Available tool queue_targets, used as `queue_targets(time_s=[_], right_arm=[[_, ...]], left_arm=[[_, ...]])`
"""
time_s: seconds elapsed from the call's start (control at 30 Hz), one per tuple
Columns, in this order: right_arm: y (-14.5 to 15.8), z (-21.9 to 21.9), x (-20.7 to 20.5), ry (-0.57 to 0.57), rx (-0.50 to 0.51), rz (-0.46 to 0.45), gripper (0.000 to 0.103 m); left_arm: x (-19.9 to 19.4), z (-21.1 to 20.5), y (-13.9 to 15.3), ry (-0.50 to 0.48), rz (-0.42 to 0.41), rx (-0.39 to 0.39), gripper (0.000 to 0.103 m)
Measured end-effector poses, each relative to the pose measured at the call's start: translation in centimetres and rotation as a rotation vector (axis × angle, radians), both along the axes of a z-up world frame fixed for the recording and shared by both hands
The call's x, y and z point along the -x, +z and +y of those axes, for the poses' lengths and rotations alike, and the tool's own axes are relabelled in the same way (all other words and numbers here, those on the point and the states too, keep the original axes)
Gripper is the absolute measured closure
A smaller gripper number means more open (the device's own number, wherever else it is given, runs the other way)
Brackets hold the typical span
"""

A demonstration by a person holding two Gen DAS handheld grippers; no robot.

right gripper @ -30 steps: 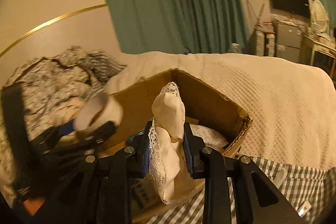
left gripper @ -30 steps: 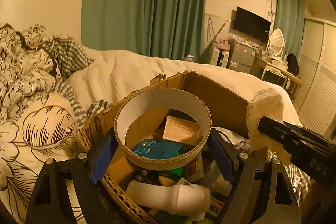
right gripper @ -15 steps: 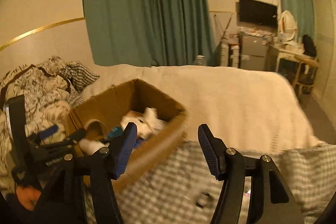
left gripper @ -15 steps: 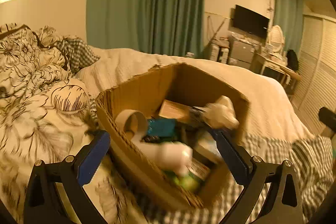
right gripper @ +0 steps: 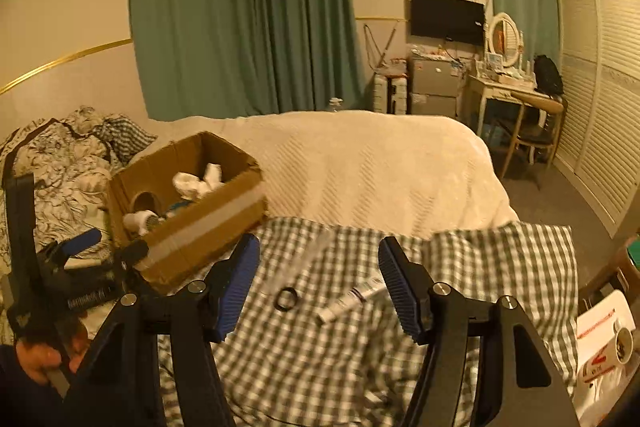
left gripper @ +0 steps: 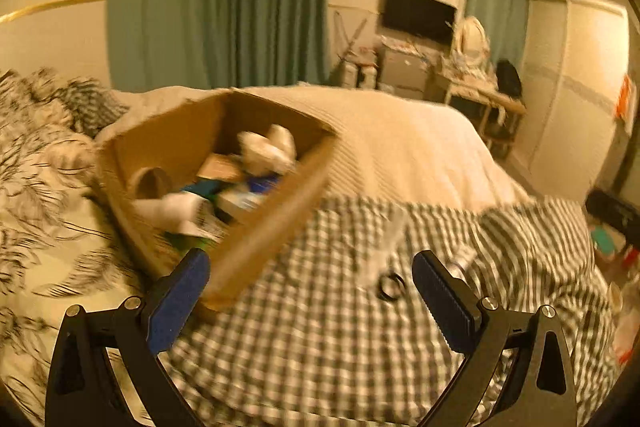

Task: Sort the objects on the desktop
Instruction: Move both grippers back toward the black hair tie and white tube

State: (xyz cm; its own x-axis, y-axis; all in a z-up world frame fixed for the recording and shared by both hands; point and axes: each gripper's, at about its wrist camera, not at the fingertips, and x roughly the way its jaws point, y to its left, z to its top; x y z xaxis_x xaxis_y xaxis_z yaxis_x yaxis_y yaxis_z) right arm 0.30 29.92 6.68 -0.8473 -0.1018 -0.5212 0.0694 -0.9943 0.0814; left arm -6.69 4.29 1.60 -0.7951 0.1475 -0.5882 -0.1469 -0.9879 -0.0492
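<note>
Both claws have been drawn back from the cardboard box (right gripper: 188, 211) since a second ago: the white lace cloth (right gripper: 198, 183) formerly pinched in the right claw (right gripper: 318, 281) and the tape ring (right gripper: 145, 203) formerly spanned by the left claw (left gripper: 310, 297) are now seen lying inside the box, at the left of both views. The left claw is spread to its widest with nothing between its pads. The right claw stands about half open and is likewise empty.

A drop-off appears to have been finished, and the fetching of the next item seems to be in hand. On the checked blanket (right gripper: 480, 259), low in the centre of the right wrist view, a small black ring (right gripper: 287, 299) and a white tube (right gripper: 352, 301) are left unsorted, near each other but apart; a clear wrapper may lie above them, though blur prevents certainty.

For the next move, one claw would need to be lowered over the ring or tube, aligned across its narrow side, and closed.
</note>
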Motion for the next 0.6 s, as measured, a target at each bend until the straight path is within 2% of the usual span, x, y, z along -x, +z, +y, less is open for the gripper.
queue_targets(time_s=[0.2,0.4,0.53,0.6], right_arm=[[-3.6,3.5,1.4,-0.042,0.036,-0.049,0.042],[-7.7,6.0,3.6,-0.065,0.072,-0.103,0.042],[-9.3,6.9,4.6,-0.056,0.077,-0.135,0.042],[-9.9,7.5,4.9,-0.047,0.081,-0.15,0.042]], left_arm=[[1.4,5.7,-3.9,-0.039,-0.053,0.062,0.0],[3.9,8.9,-8.0,-0.061,-0.09,0.099,0.0],[5.2,10.2,-10.5,-0.091,-0.117,0.13,0.0],[6.3,10.6,-11.6,-0.09,-0.154,0.121,0.0]])
